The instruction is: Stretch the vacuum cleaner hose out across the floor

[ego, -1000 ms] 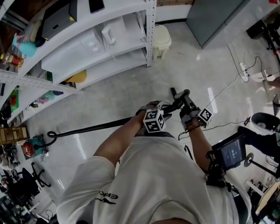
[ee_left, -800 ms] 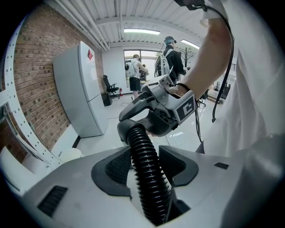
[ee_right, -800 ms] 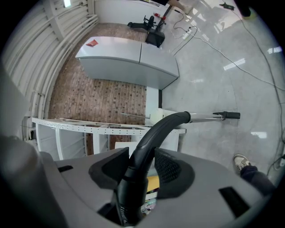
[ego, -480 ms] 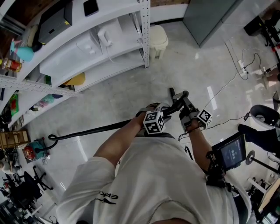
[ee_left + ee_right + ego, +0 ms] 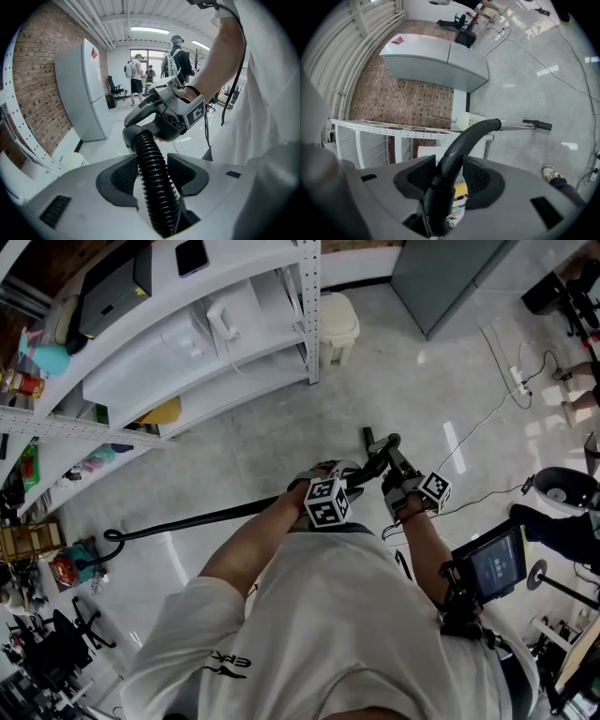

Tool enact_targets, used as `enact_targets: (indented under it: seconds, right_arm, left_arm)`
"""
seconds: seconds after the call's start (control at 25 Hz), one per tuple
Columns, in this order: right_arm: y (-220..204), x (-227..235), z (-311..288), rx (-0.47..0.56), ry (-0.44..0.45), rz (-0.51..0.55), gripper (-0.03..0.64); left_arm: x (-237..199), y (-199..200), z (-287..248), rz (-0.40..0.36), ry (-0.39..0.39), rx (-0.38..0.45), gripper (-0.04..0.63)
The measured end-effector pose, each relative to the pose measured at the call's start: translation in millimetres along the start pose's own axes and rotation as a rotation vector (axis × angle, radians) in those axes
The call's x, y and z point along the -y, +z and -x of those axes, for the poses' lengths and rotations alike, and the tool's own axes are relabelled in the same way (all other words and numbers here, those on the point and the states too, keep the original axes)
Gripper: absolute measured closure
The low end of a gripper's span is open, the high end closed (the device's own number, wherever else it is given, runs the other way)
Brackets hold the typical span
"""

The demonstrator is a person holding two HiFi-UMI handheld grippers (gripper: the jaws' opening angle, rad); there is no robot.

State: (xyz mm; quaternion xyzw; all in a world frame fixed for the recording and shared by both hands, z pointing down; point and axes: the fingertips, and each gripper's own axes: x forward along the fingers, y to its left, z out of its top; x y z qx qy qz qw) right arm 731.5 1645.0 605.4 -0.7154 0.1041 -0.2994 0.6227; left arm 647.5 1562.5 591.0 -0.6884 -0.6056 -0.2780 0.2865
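Observation:
A black ribbed vacuum hose [image 5: 187, 520] runs across the floor from a loop at the far left up to my hands. My left gripper [image 5: 330, 491] is shut on it, and in the left gripper view the hose [image 5: 147, 154] fills the gap between the pads of that gripper [image 5: 153, 174]. The hose ends in a curved black handle [image 5: 380, 454]. My right gripper [image 5: 405, 486] is shut on this handle [image 5: 457, 150], which passes between the pads of the right gripper [image 5: 447, 178]. Beyond it a metal wand tube [image 5: 516, 125] sticks out level.
White shelving [image 5: 234, 329] stands at the upper left, with a white bin [image 5: 339, 322] and a grey cabinet [image 5: 450, 273] behind it. Cables and a power strip [image 5: 521, 390] lie on the floor to the right. A small screen [image 5: 497, 568] hangs at my right. People [image 5: 137, 75] stand far off.

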Motion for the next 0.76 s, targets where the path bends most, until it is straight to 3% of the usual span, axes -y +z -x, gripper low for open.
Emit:
enact_targets:
  seconds: [0.76]
  right_arm:
    - [-1.8,2.9,-1.7,-0.005,-0.018,0.01,0.436]
  left_arm:
    - [-1.1,-3.4,0.6,0.003,-0.014,-0.003,0.405]
